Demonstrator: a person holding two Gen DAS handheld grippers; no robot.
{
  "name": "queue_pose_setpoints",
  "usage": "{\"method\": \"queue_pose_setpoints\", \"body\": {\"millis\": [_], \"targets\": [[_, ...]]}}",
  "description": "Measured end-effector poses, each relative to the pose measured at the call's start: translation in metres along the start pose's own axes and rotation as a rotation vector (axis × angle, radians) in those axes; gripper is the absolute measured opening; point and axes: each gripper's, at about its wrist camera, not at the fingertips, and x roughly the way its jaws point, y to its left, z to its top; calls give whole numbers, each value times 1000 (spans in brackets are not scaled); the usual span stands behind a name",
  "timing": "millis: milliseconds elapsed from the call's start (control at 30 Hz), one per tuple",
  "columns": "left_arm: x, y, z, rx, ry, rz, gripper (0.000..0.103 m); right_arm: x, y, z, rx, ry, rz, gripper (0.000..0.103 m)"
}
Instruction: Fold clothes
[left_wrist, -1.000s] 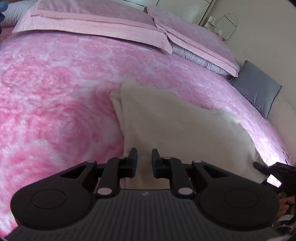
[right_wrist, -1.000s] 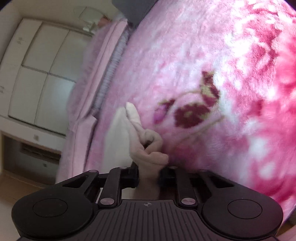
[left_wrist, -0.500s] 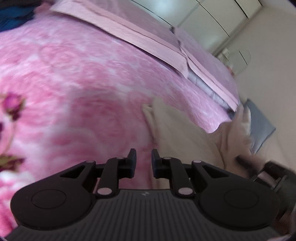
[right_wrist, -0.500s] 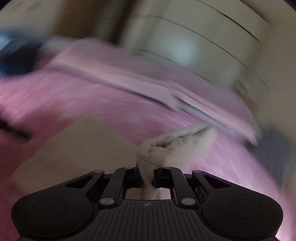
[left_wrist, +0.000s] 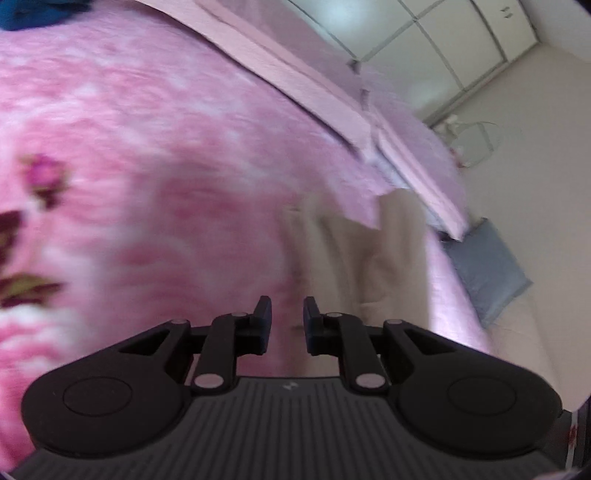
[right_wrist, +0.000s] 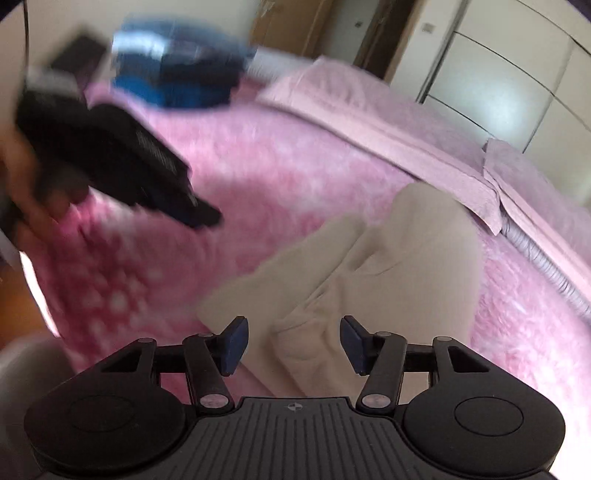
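1. The cream garment (right_wrist: 402, 258) lies on the pink floral blanket (right_wrist: 280, 155) of the bed, toward the side where the pillows are, with its far end close to the lower edge of the pink pillows (right_wrist: 376, 122)
2. It looks partly folded: a wide flat layer lies below, and a narrower layer is laid over it, with soft folds running along its length and a thick rolled edge at the near end
3. The cloth is plain, pale beige, without print, and seems a soft knit; fine details are blurred
4. The right gripper (right_wrist: 293, 345) hovers just over the near end of the garment with its fingers spread wide apart, and nothing is between them
5. The left gripper (left_wrist: 287, 319) has its fingers a little apart with a narrow gap, holding nothing; it points at the blanket just beside the left edge of the garment (left_wrist: 354, 266)
6. In the right wrist view the left gripper (right_wrist: 110, 162) shows as a dark blurred shape over the blanket, at the left side
7. A blue pile of clothes (right_wrist: 181, 66) rests at the far corner of the bed, and a grey cushion (left_wrist: 484, 269) lies at the right edge beyond the pillows
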Motion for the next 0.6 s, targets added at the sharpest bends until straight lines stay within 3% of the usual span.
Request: {"method": "queue_pose_setpoints", "body": {"millis": [133, 267, 367, 467, 600], "targets": [[41, -11, 11, -55, 115, -119, 32, -25, -70, -6, 299, 8, -46, 55], [84, -11, 19, -118, 214, -136, 33, 8, -153, -21, 650, 118, -87, 54], [99, -9, 22, -151, 236, -156, 34, 33, -190, -37, 854, 193, -45, 52], [107, -7, 22, -180, 238, -196, 34, 47, -199, -49, 949, 242, 4, 48], [116, -11, 19, -144, 250, -201, 31, 50, -193, -58, 925, 264, -10, 45]]}}
